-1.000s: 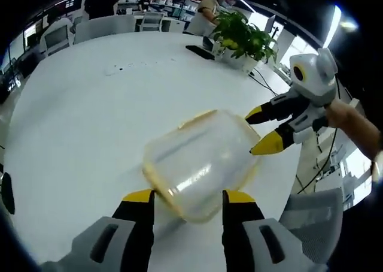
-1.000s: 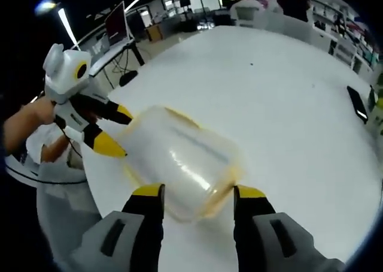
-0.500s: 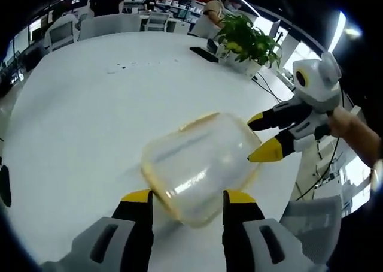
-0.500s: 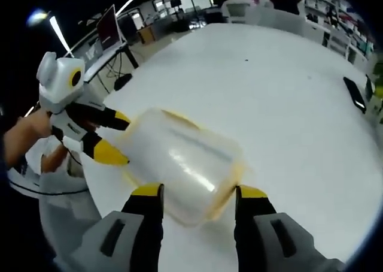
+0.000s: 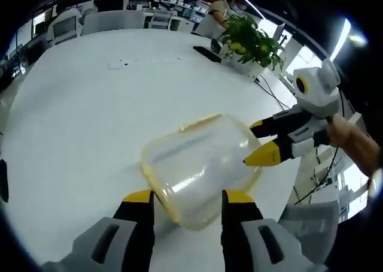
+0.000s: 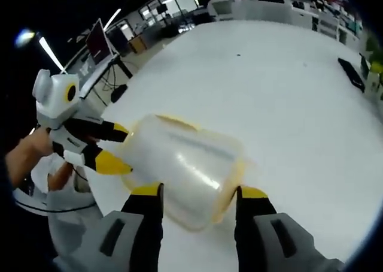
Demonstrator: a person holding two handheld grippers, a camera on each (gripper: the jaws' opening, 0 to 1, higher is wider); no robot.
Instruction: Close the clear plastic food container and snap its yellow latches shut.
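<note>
Clear plastic food container (image 5: 200, 167) with a yellow rim sits on the white worktop (image 5: 78, 116) near its edge, bracketed from two sides by yellow-tipped tools. In the left gripper view, the left hand-held gripper (image 5: 187, 195) stands with its jaws set wide, one to each side of the container's near end, with small gaps showing; whether either tip touches the plastic cannot be told. At the container's far right corner the right hand-held gripper (image 5: 256, 142), gripped by a person's hand (image 5: 350, 141), has its jaws apart, the lower yellow tip right at the container's wall and the upper tip just above the rim. The right gripper view gives the mirror scene: the right hand-held gripper (image 6: 192, 191) spreads wide about the near end of the container (image 6: 179, 164), while the left hand-held gripper (image 6: 116, 145) reaches in from the worktop's edge, its jaws parted against the container's side. A yellow latch (image 6: 173, 121) shows along the container's far rim; whether it is snapped down cannot be told. Farther across the worktop (image 6: 269, 86) lies a dark phone (image 5: 200, 53), and a potted green plant (image 5: 250, 39) stands beside it near the far edge. Office chairs (image 5: 111, 21) stand beyond.
</note>
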